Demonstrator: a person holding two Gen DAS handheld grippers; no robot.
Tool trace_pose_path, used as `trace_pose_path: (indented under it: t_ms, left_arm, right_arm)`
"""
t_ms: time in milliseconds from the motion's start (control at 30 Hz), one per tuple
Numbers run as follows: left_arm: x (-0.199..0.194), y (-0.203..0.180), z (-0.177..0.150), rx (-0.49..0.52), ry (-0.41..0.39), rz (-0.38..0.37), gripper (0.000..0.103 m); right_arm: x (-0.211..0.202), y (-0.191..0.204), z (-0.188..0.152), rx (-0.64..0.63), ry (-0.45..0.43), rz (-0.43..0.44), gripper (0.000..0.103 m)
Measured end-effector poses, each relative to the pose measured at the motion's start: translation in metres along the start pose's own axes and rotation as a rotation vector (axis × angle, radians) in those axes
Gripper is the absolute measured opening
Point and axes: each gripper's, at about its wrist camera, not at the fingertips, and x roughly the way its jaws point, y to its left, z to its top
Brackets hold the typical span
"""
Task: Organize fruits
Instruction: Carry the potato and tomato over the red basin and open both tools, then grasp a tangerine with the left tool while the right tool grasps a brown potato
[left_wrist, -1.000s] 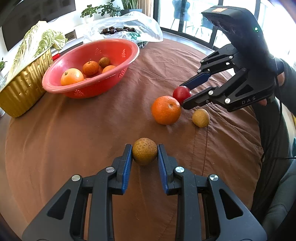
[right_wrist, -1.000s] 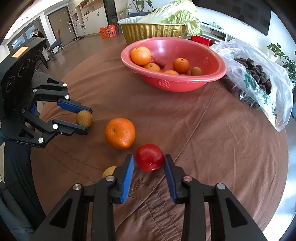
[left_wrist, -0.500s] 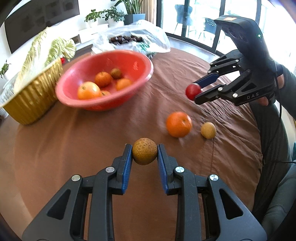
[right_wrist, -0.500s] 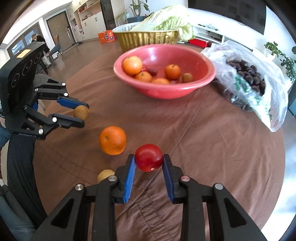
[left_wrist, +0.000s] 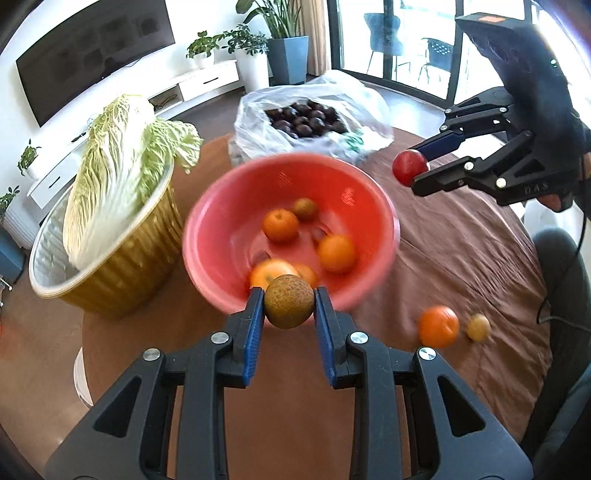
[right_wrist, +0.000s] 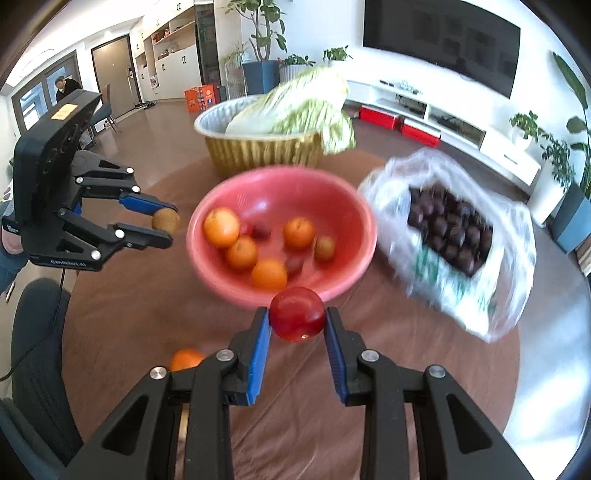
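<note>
My left gripper is shut on a small brown round fruit and holds it in the air at the near rim of the red bowl. My right gripper is shut on a red fruit, lifted just short of the bowl. The bowl holds several oranges and small fruits. Each gripper shows in the other's view: the right one, the left one. An orange and a small yellow-brown fruit lie on the brown tablecloth.
A gold basin with a napa cabbage stands left of the bowl. A plastic bag of dark chestnuts lies behind it. The round table's edge is at the right in the right wrist view.
Both grippers have lifted their fruits off the table and moved toward the red bowl. The orange and the small yellow-brown fruit stay on the cloth.
</note>
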Motion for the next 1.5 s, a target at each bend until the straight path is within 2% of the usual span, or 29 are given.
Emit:
trace_pose_path:
  t_ms: [167, 233, 500, 733, 767, 867, 1167, 1267, 1367, 1400, 1500]
  left_arm:
    - [0.027, 0.007, 0.012, 0.016, 0.04, -0.008, 0.025]
    - [0.034, 0.01, 0.015, 0.014, 0.031, -0.017, 0.025]
    - [0.064, 0.021, 0.032, 0.018, 0.048, -0.023, 0.025]
    - [0.084, 0.032, 0.044, -0.015, 0.048, -0.009, 0.026]
    - [0.086, 0.033, 0.045, -0.017, 0.048, -0.001, 0.03]
    - [0.089, 0.036, 0.047, -0.034, 0.047, 0.022, 0.071]
    - [0.068, 0.032, 0.041, -0.047, 0.007, 0.026, 0.072]
    - [0.047, 0.024, 0.036, -0.025, -0.029, 0.048, 0.084]
    - [0.023, 0.015, 0.029, -0.015, -0.08, 0.067, 0.087]
    - [0.014, 0.012, 0.026, -0.018, -0.093, 0.069, 0.091]
    - [-0.006, -0.001, 0.013, -0.007, -0.132, 0.052, 0.097]
  right_arm:
    - [0.03, -0.005, 0.027, -0.012, 0.043, -0.004, 0.032]
    - [0.04, -0.006, 0.032, -0.015, 0.056, -0.003, 0.032]
    - [0.082, -0.012, 0.036, -0.009, 0.13, -0.003, 0.032]
    - [0.1, -0.011, 0.042, -0.025, 0.165, -0.012, 0.032]
    - [0.103, -0.009, 0.043, -0.029, 0.171, -0.02, 0.032]
    - [0.104, -0.009, 0.043, -0.035, 0.177, -0.03, 0.034]
    - [0.086, -0.009, 0.042, -0.029, 0.146, -0.04, 0.037]
    - [0.067, -0.006, 0.041, -0.03, 0.111, -0.05, 0.041]
    - [0.04, -0.003, 0.031, -0.022, 0.07, -0.048, 0.047]
    - [0.031, -0.002, 0.026, -0.016, 0.054, -0.045, 0.051]
    - [0.001, 0.006, 0.002, 0.013, 0.011, -0.028, 0.054]
